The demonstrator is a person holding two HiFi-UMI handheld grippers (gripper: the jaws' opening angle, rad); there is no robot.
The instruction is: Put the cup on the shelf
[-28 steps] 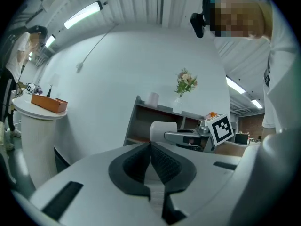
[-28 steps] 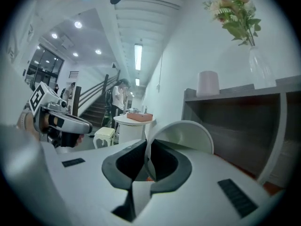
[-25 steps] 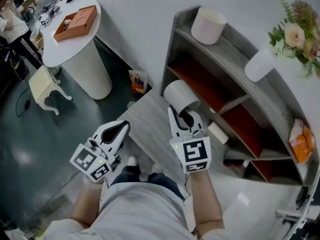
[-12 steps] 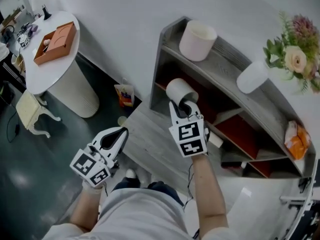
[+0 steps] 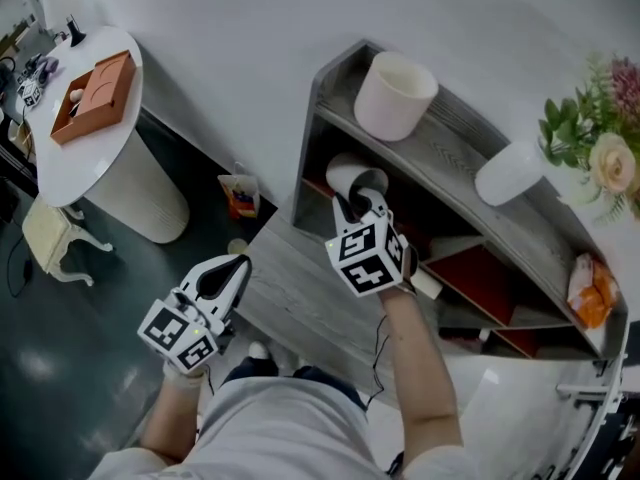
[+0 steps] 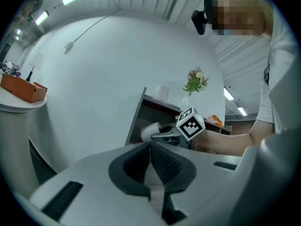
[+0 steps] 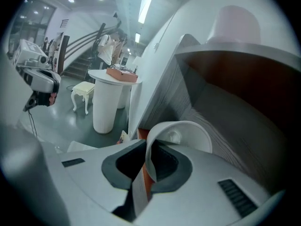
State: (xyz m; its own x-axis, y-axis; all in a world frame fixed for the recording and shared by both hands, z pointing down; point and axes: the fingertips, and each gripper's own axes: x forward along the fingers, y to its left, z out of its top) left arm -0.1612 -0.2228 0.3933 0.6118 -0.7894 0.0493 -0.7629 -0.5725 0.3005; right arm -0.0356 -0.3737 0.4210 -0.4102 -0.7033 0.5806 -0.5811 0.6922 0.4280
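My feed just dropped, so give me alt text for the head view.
The right tool grips a white cup by its rim, holding it at the opening of the top compartment of the grey shelf. The left tool hangs empty at lower left.

My right gripper [image 5: 360,200] now holds the cup [image 5: 347,173] in at the mouth of the upper left compartment of the shelf [image 5: 455,158], under the top board. A second ago it hung out in front, over the low wooden platform [image 5: 290,298]. The gripper tips further downward, and its marker cube [image 5: 363,258] is rolled to a new angle. In the right gripper view the flowers [image 5: 612,163] have dropped out of sight, and the top board now fills the upper right. In the left gripper view the round table [image 6: 14,108] has slid to the left edge, and the right gripper shows smaller, further off against the shelf.
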